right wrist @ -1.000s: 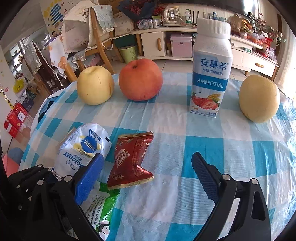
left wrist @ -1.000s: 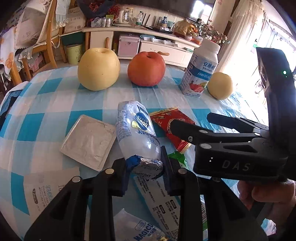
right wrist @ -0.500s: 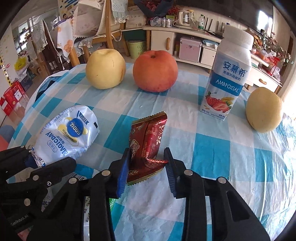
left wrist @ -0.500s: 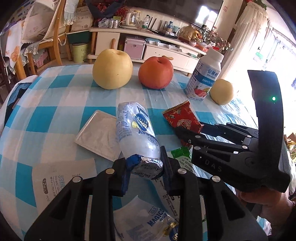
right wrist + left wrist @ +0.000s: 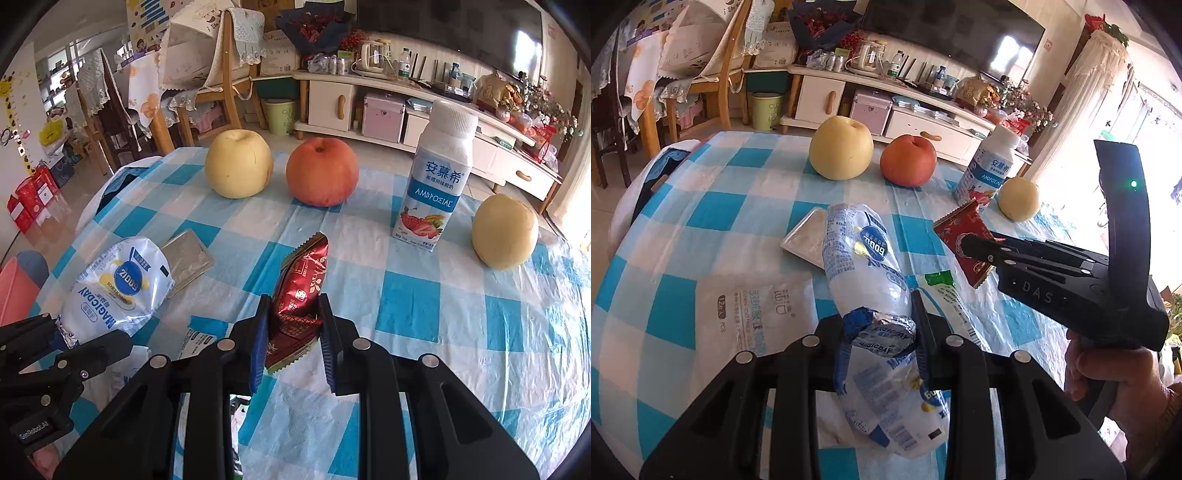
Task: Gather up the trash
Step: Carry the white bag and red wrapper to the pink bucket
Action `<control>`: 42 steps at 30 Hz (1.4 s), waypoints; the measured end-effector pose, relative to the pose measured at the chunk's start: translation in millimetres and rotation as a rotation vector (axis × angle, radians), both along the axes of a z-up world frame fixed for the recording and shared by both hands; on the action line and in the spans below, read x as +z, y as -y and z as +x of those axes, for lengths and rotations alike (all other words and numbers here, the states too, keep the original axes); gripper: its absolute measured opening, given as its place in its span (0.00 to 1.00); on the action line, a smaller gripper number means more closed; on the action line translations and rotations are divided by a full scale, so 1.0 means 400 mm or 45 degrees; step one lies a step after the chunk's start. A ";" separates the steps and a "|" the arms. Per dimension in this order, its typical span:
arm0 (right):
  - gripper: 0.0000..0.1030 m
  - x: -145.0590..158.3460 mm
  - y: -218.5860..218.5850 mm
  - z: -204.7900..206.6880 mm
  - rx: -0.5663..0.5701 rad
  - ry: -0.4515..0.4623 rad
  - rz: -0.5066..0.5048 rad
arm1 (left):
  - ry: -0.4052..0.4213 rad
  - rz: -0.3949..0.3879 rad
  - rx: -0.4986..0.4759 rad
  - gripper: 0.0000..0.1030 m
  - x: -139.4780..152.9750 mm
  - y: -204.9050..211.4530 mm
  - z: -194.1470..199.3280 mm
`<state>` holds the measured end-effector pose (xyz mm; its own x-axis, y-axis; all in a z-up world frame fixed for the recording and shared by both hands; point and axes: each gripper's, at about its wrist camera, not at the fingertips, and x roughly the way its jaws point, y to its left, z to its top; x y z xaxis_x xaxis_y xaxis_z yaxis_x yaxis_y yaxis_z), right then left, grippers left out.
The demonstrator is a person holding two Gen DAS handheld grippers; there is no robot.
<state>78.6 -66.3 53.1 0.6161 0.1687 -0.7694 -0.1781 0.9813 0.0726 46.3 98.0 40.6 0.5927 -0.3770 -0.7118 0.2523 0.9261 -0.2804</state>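
Observation:
My left gripper [image 5: 879, 332] is shut on the crimped end of a white and blue snack bag [image 5: 862, 258] and holds it above the table. The bag also shows in the right wrist view [image 5: 118, 284]. My right gripper [image 5: 291, 332] is shut on a red foil wrapper [image 5: 301, 284], lifted off the cloth; it shows in the left wrist view [image 5: 964, 232] too. More trash lies on the table below: a white packet [image 5: 757, 306], a green and white wrapper [image 5: 945, 291], another snack bag [image 5: 897, 402] and a silver tray [image 5: 805, 242].
On the blue checked tablecloth [image 5: 424, 306] stand a yellow pear [image 5: 238, 168], a red apple [image 5: 321, 171], a yogurt bottle [image 5: 436, 184] and a second pear [image 5: 504, 230]. Chairs and a cabinet stand behind the table. A pink bin [image 5: 16, 288] sits at left.
My right gripper closed on the red wrapper and lifted it off the table. Both grippers rose and pulled back. The left still holds its bag.

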 end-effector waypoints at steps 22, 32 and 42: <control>0.26 0.161 -0.165 -0.248 0.116 0.137 0.117 | 0.134 -0.090 0.314 0.30 0.083 -0.269 -0.222; 0.26 0.187 -0.442 -0.383 0.412 0.163 0.108 | 0.227 -0.153 0.664 0.30 0.140 -0.519 -0.262; 0.26 0.240 -0.748 -0.398 0.685 0.173 0.151 | 0.188 -0.239 1.084 0.30 0.121 -0.810 -0.296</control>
